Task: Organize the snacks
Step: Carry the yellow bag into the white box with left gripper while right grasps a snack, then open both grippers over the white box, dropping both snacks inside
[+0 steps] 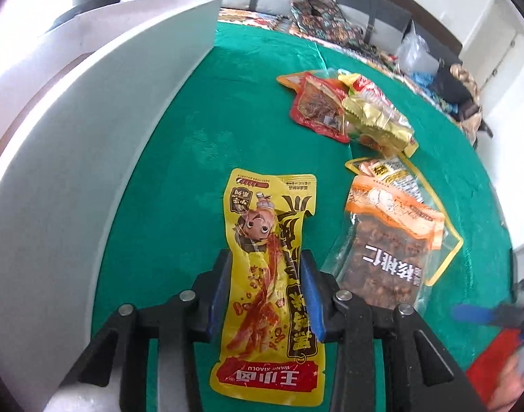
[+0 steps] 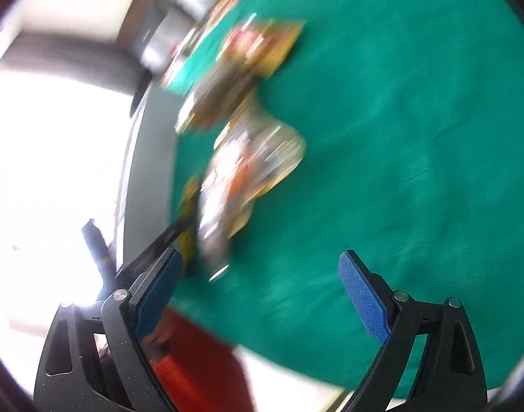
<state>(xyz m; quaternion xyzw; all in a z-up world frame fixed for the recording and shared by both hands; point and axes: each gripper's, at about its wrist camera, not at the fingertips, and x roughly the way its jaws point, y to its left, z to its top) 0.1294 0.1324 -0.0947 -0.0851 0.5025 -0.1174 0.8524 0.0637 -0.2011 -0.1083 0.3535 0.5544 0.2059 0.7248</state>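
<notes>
Left wrist view: left claw [image 1: 267,295] clamps yellow pouch [image 1: 269,274] reading "WANG XIAOLU"; right claw [image 2: 260,295] gapes.

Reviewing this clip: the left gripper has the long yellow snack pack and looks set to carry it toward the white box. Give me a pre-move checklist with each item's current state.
1. Left gripper closed on the yellow snack pack: ok, both blue pads press its sides.
2. Grip position: cannot tell if secure; the jaws hold it around the middle, with long ends free on both sides.
3. Pack clear of the walnut pack: ok, green cloth shows between them.
4. White box reachable: ok, it stands to the left; its inside is hidden.
5. Right gripper out of the way: ok, open and empty over the green cloth.
6. Right wrist view usable: not ok, heavily motion-blurred.
</notes>
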